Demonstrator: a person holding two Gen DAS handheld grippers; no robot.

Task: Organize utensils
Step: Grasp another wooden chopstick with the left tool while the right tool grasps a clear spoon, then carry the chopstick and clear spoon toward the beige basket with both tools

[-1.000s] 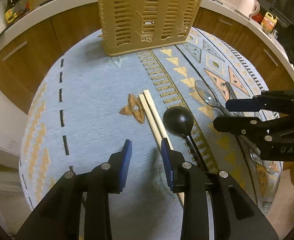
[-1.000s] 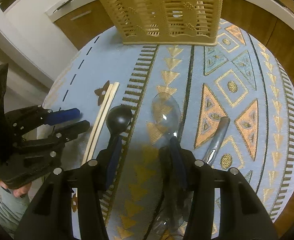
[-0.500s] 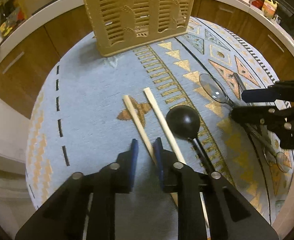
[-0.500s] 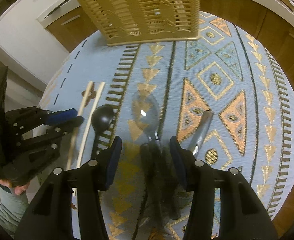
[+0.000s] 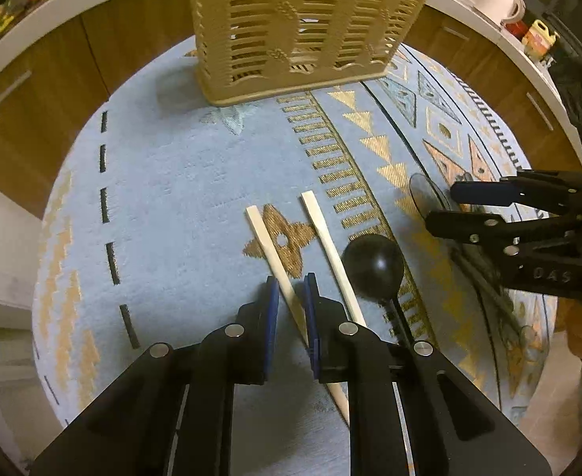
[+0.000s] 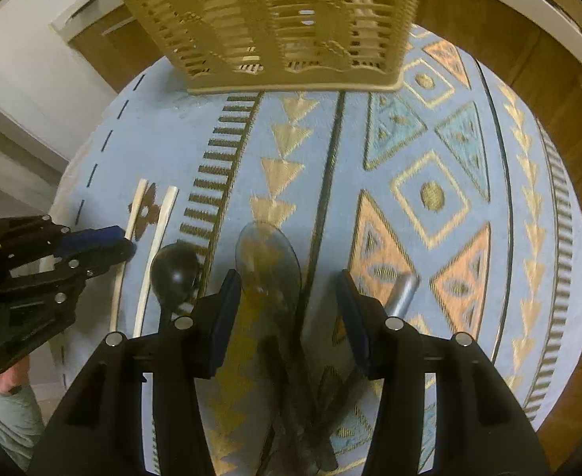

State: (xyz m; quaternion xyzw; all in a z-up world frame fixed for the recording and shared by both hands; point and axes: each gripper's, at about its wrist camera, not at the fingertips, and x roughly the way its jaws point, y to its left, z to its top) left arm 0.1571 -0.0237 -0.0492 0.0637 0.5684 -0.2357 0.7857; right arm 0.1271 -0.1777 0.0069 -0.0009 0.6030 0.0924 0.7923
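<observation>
A round table under a pale blue cloth with gold and orange triangle patterns (image 5: 164,182) fills your view, wooden cabinets curving behind it. In the left wrist view, the tan slatted plastic utensil basket (image 5: 303,27) stands at twelve o'clock. Your left gripper (image 5: 291,291) has just been closing; its blue pads now pinch the left pale wooden chopstick (image 5: 269,244). The second chopstick (image 5: 326,242) lies just beside it toward three o'clock, then the black round-bowled spoon (image 5: 374,265). Your right gripper (image 5: 445,206) reaches in from three o'clock.

In the right wrist view, the basket (image 6: 275,20) again sits at twelve. Your right gripper (image 6: 289,285) stands spread, straddling the clear plastic spoon (image 6: 267,261) without touching it. A grey metal handle (image 6: 402,289) lies just outside its right finger.
</observation>
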